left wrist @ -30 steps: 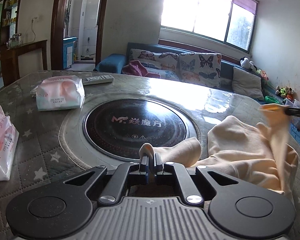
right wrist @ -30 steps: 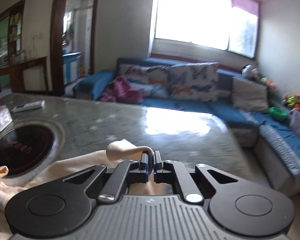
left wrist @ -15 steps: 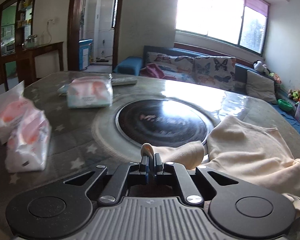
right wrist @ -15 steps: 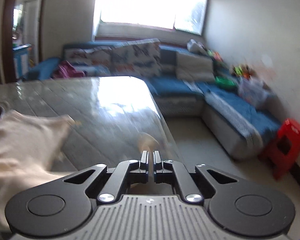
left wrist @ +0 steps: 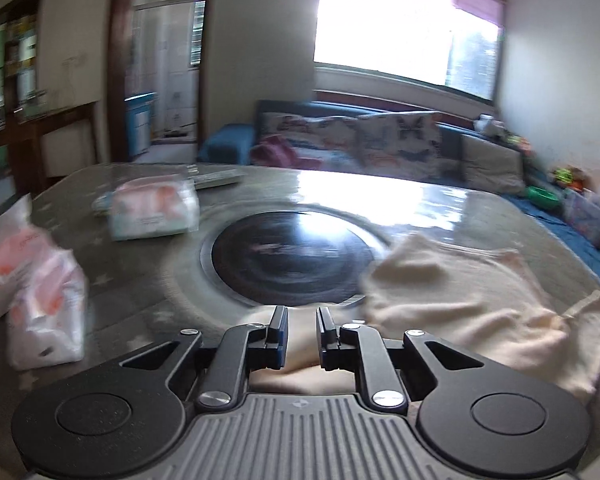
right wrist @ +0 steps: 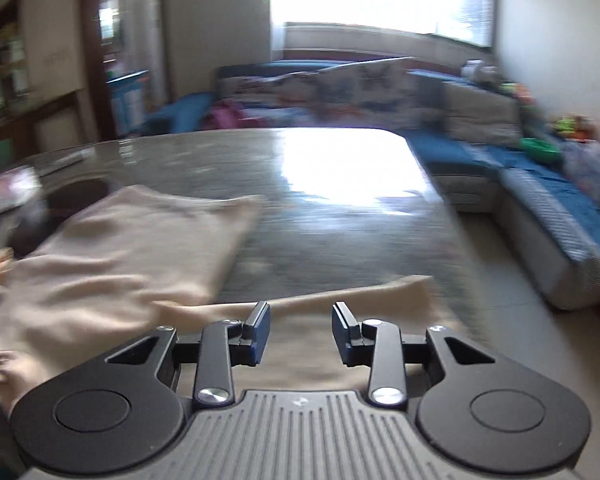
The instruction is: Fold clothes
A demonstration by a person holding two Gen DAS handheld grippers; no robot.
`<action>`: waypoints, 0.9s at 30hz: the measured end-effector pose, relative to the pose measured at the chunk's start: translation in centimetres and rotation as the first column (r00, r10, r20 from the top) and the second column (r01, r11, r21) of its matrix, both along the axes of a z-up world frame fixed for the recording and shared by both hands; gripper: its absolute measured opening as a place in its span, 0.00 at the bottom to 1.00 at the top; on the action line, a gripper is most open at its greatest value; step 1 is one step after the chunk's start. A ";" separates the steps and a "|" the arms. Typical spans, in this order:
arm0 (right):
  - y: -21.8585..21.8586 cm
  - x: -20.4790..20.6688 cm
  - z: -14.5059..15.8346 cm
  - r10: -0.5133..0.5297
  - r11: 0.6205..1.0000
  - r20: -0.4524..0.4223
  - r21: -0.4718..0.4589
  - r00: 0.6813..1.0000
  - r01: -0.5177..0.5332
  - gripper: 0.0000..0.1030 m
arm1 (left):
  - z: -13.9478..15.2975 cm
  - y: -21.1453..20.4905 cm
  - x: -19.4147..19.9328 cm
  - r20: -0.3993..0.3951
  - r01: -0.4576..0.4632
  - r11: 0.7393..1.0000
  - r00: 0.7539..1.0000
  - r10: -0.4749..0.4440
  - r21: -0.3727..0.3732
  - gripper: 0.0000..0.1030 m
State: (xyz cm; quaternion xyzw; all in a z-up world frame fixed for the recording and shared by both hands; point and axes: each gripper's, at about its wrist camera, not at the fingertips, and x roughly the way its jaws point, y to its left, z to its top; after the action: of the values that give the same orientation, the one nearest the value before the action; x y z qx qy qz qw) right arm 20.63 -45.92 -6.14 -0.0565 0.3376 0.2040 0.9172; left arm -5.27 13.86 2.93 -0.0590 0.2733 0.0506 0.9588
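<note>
On the near half of the table (left wrist: 440, 200), toward its right edge, a cream garment (left wrist: 460, 292) lies spread and rumpled, one fold of it lapping onto the rim of the dark round hotplate (left wrist: 288, 256) set into the middle of the tabletop. The left gripper (left wrist: 302, 334) hangs just over the near part of that cloth; its jaws are opening, a narrow gap showing between the blue pads, and cream fabric shows below and behind the gap, though the pads do not press on it. The right gripper (right wrist: 300, 332) stands over the garment's (right wrist: 112, 252) other end near the right edge of the table (right wrist: 320, 216), above a long flat strip of the cloth that reaches toward that edge. Its jaws are opening too, wider than the left pair, with fabric lying under them and nothing pinched.

Toward the left edge of the table sit two soft plastic packs of tissues (left wrist: 32, 280), white with pink print, close together. A third tissue pack (left wrist: 154, 210) lies further in, toward the far left, and just behind it a remote control (left wrist: 216, 176) lies flat near the far edge. Beyond the table a blue sofa (left wrist: 380, 148) with butterfly cushions runs along the wall beneath a bright window (left wrist: 404, 24), a pink cloth (left wrist: 276, 152) heaped on its left end. Both views are blurred
</note>
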 end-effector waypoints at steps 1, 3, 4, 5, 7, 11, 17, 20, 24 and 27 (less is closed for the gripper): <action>1.0 -0.1 -0.1 0.028 1.000 -0.004 0.011 1.000 -0.028 0.40 | -0.1 -0.8 0.3 -0.003 0.037 0.999 0.999 -0.037 -0.004 0.16; 3.0 -0.1 -0.3 0.083 0.997 -0.004 0.012 0.997 -0.083 0.40 | -0.5 -2.5 1.0 -0.013 0.112 0.994 0.994 -0.112 -0.013 0.16; 3.8 -0.1 -0.5 0.102 0.995 0.000 0.007 0.995 -0.102 0.40 | -0.9 -3.3 1.4 -0.022 0.146 0.989 0.989 -0.146 -0.018 0.16; 4.5 -0.1 -0.6 0.117 0.993 0.001 0.003 0.993 -0.117 0.41 | -1.2 -4.1 1.9 -0.032 0.178 0.984 0.983 -0.179 -0.025 0.16; 6.3 -0.2 -1.1 0.164 0.986 0.007 -0.017 0.986 -0.164 0.42 | -2.1 -5.6 2.7 -0.053 0.235 0.971 0.970 -0.237 -0.041 0.16; 7.7 0.0 -2.4 0.204 0.976 -0.027 -0.070 0.979 -0.205 0.43 | -3.7 -8.1 3.9 -0.090 0.329 0.942 0.938 -0.335 -0.071 0.16; 6.3 -1.0 -3.9 0.202 0.968 -0.086 -0.138 0.976 -0.212 0.49 | -5.5 -9.9 4.3 -0.150 0.438 0.894 0.882 -0.448 -0.096 0.16; 5.3 -1.3 -3.5 0.196 0.968 -0.107 -0.138 0.975 -0.210 0.52 | -6.1 -10.1 4.2 -0.184 0.469 0.878 0.858 -0.479 -0.097 0.16; 4.7 -0.6 -2.6 0.194 0.972 -0.128 -0.108 0.972 -0.209 0.53 | -5.6 -9.0 5.1 -0.181 0.452 0.887 0.868 -0.462 -0.097 0.16; 4.6 0.7 -1.5 0.190 0.978 -0.132 -0.060 0.973 -0.199 0.53 | -4.4 -7.6 6.7 -0.164 0.399 0.912 0.897 -0.410 -0.098 0.18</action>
State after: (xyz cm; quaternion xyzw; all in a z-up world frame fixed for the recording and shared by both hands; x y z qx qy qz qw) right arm 21.37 -41.31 -7.62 -0.1097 0.3948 0.2835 0.8670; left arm 1.45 6.23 -1.51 -0.0257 0.3668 -0.1532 0.9173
